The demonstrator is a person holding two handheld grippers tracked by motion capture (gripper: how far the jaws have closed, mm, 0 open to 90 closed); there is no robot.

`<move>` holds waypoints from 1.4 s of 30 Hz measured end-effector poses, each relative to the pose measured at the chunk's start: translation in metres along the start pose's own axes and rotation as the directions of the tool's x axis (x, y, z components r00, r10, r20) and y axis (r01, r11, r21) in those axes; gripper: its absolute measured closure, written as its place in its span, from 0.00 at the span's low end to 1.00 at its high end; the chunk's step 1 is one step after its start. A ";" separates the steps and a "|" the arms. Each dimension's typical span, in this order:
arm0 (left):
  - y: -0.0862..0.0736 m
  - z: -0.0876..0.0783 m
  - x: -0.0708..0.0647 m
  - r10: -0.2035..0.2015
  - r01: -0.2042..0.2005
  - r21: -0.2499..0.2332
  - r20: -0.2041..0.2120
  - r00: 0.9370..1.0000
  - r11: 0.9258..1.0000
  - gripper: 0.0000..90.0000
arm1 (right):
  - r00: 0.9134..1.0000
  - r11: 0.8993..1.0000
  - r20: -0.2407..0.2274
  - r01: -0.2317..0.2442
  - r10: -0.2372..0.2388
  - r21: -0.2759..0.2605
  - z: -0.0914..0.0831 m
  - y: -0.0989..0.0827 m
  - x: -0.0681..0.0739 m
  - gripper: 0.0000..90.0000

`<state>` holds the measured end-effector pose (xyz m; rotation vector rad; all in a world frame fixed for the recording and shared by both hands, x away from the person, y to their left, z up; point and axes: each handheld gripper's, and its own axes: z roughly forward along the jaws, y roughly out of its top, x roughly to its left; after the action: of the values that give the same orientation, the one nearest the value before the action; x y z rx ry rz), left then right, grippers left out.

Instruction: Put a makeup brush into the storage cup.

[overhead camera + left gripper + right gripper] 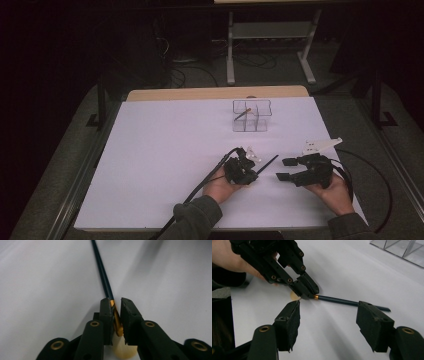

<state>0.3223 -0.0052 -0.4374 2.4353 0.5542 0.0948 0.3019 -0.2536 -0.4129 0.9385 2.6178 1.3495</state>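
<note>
A dark pencil (269,162) with a gold ferrule and a pale end lies on the white table sheet (150,150), its tip pointing up and to the right. My left gripper (254,174) is shut on its ferrule end. In the left gripper view the gold ferrule (116,320) sits pinched between the two pads of the left gripper (115,307), and the pencil shaft (102,272) runs away ahead. My right gripper (285,169) stands open just right of the pencil tip with nothing in it. The right gripper (329,307) faces the pencil (337,300) and the left gripper (310,293).
A clear plastic box (251,115) with several compartments stands at the far middle of the sheet, with a thin stick (241,115) leaning in one. Its corner appears as the clear box (402,250). Cables trail from both grippers toward the near edge.
</note>
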 end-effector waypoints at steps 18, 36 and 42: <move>-0.003 -0.008 0.009 0.020 -0.022 0.025 0.078 0.997 0.999 0.93 | 0.997 0.995 -0.044 0.065 -0.062 0.077 0.018 0.011 0.003 0.42; -0.013 -0.037 0.014 0.097 -0.101 0.021 0.149 0.984 0.995 0.93 | 0.974 0.959 -0.138 0.207 -0.183 0.194 0.041 0.038 0.016 0.48; -0.015 -0.038 0.012 0.103 -0.109 0.024 0.156 0.982 0.994 0.93 | 0.959 0.937 -0.172 0.263 -0.226 0.231 0.057 0.044 0.018 0.50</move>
<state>0.3201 0.0326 -0.4168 2.4771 0.3595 -0.0594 0.3264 -0.1839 -0.4104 0.5234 2.9458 1.0802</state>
